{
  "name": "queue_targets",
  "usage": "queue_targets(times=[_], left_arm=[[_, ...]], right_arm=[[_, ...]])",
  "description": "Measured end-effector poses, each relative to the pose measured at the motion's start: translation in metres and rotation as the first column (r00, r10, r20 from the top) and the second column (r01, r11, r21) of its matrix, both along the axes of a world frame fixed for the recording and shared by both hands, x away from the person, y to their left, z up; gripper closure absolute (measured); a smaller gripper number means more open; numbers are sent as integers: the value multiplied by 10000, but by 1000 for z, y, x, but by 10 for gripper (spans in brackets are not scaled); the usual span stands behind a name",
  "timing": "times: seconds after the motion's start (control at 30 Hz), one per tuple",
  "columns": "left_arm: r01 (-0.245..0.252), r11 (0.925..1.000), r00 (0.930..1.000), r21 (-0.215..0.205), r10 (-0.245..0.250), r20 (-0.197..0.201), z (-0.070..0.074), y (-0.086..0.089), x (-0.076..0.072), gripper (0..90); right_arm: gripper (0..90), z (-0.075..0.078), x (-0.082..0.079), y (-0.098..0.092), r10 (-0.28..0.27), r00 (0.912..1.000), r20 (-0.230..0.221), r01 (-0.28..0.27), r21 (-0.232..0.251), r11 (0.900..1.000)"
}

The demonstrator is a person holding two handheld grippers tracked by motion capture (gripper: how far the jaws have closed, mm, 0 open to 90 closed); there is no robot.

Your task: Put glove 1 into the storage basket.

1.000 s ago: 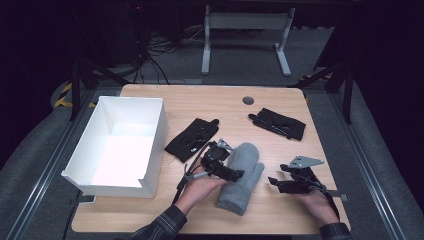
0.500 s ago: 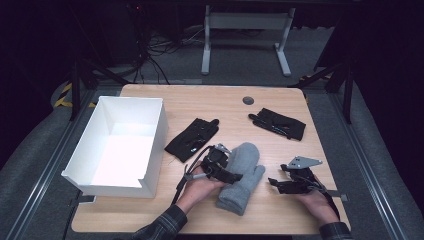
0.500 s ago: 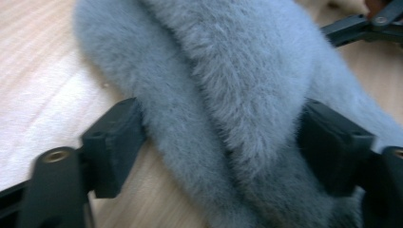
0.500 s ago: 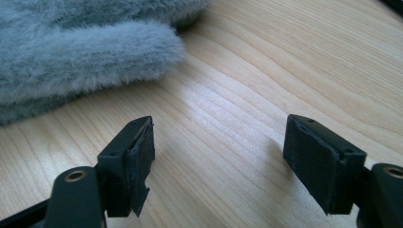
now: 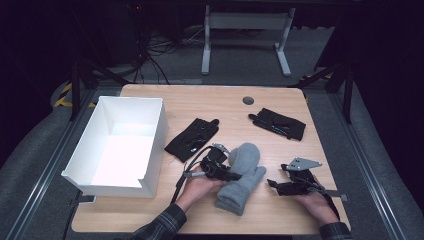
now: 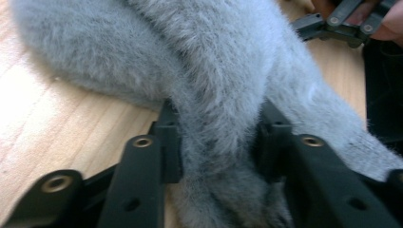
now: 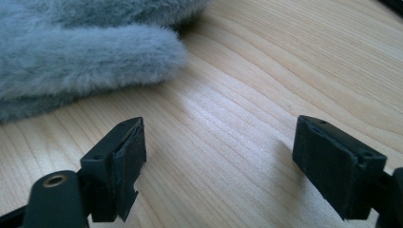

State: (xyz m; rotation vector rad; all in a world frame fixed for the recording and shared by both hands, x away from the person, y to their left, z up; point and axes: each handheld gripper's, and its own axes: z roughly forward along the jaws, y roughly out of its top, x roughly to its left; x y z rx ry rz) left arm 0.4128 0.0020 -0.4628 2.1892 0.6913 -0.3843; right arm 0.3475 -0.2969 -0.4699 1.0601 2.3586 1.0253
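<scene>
Grey mitten (image 5: pixel 241 176) | left gripper (image 6: pixel 216 147) had just closed, pinching its fleece to lift | right gripper (image 7: pixel 218 156) stood wide, empty, waiting beside

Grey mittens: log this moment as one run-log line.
left gripper: jaws just closing, shut on grey mittens | right gripper: open, nothing between jaws, beside mittens | white box: nothing inside

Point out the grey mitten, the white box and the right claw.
grey mitten (image 5: pixel 243 176), high view, middle of its body.
white box (image 5: pixel 156 131), high view, right wall.
right claw (image 7: pixel 218 166), right gripper view, midway between open fingertips.
</scene>
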Motion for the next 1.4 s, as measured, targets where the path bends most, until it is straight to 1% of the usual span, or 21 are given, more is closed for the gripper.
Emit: queue_targets(times=[0.03,0.07,0.2,0.37,0.53,0.6,0.7,0.73,0.83,0.87,0.9,0.97,1.03,1.13,1.17,1.2,1.27,1.33,1.37,1.4], left_arm=[[30,10000,10000,-16,-30,33,1,0,0,698],[39,10000,9999,14,-39,99,1,0,0,698],[11,10000,9992,-2,-11,403,7,0,-3,747],[-33,9999,9986,-141,40,527,14,3,-5,760],[-164,9994,9967,-320,189,796,26,10,-6,762],[-128,9996,9949,-243,151,994,33,13,-7,762],[-175,9995,9916,-273,208,1278,44,17,-9,762],[-219,9993,9909,-306,257,1321,47,19,-10,762],[-228,9995,9894,-221,258,1433,53,23,-12,762],[-200,9997,9876,-134,219,1556,58,25,-13,761],[-200,9997,9876,-134,219,1556,58,25,-13,761],[-250,9995,9851,-170,275,1700,67,29,-14,761],[-287,9992,9848,-285,332,1707,73,31,-14,761],[-315,9993,9813,-183,344,1895,87,34,-15,761],[-330,9991,9809,-250,372,1909,90,35,-16,761],[-324,9992,9807,-230,362,1921,93,36,-16,761],[-393,9989,9785,-241,434,2017,103,39,-16,761],[-469,9984,9781,-321,524,2016,111,43,-15,761],[-469,9984,9781,-321,524,2016,111,43,-15,761],[-507,9980,9773,-370,572,2042,116,45,-15,761]], right_arm=[[185,0,0,0,1,10000,-5,-1,0,10000],[185,0,0,0,1,10000,-5,-1,0,10000],[178,0,0,0,8,10000,-27,-8,-13,10000],[173,0,0,0,20,10000,-33,-20,-26,10000],[169,0,0,0,38,10000,-36,-38,-38,10000],[168,0,0,0,70,10000,-27,-70,-54,10000],[167,0,0,0,81,10000,-24,-81,-47,10000],[167,0,0,0,79,10000,-25,-79,-47,10000],[166,0,0,0,86,10000,-22,-87,-54,9999],[165,0,0,0,83,10000,-26,-84,-52,10000],[165,0,0,0,83,10000,-26,-84,-52,10000],[165,0,0,0,83,10000,-20,-83,-56,9999],[164,0,0,0,81,10000,-24,-81,-51,10000],[164,0,0,0,80,10000,-24,-80,-53,10000],[164,0,0,0,79,10000,-25,-79,-52,10000],[164,0,0,0,79,10000,-24,-79,-53,10000],[164,0,1,0,78,10000,-19,-78,-57,10000],[164,0,1,0,82,10000,-24,-82,-55,10000],[164,0,1,0,82,10000,-24,-82,-55,10000],[164,0,0,0,79,10000,-28,-79,-51,10000]])
